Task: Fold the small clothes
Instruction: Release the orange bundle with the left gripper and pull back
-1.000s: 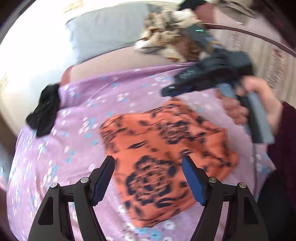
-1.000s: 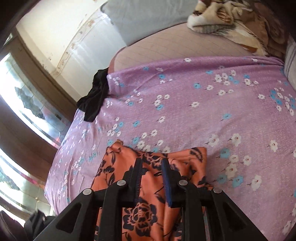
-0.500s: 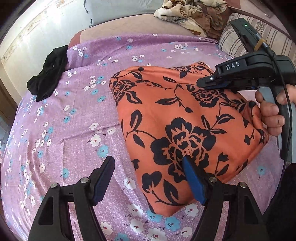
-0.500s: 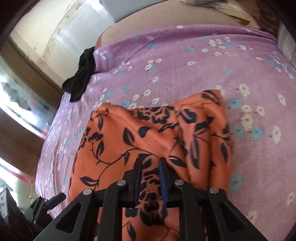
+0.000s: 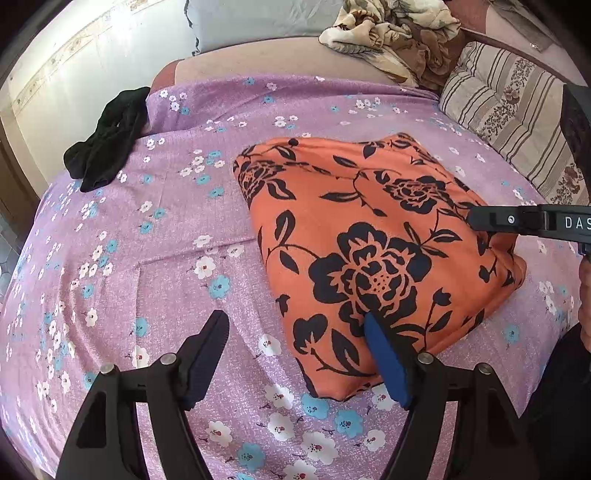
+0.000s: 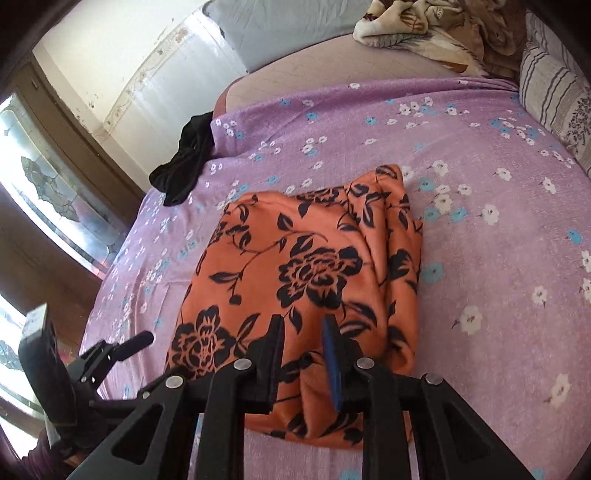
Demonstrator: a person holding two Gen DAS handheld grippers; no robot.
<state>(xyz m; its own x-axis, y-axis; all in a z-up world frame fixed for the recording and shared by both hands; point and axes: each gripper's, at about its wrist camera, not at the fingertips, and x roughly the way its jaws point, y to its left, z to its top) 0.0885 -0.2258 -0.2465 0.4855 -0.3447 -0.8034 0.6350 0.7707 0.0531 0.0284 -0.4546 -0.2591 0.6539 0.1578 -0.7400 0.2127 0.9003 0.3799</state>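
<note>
An orange garment with black flowers (image 5: 369, 243) lies folded on the purple flowered bedsheet (image 5: 147, 258); it also shows in the right wrist view (image 6: 303, 266). My left gripper (image 5: 295, 336) is open at the garment's near left corner, its right finger resting on the cloth. My right gripper (image 6: 303, 332) hangs just above the garment's near edge with a narrow gap between its jaws and nothing in it. It also shows in the left wrist view (image 5: 476, 218), at the garment's right side.
A black garment (image 5: 103, 147) lies at the far left edge of the bed. A striped pillow (image 5: 509, 110) and a crumpled blanket (image 5: 391, 33) lie at the far right. A grey pillow (image 6: 273, 26) leans on the wall. A window (image 6: 48, 184) is to the left.
The garment was lowered and laid flat on the sheet. My right gripper opened slightly and let go of it, then drew back to its near edge. The left gripper stayed open.
</note>
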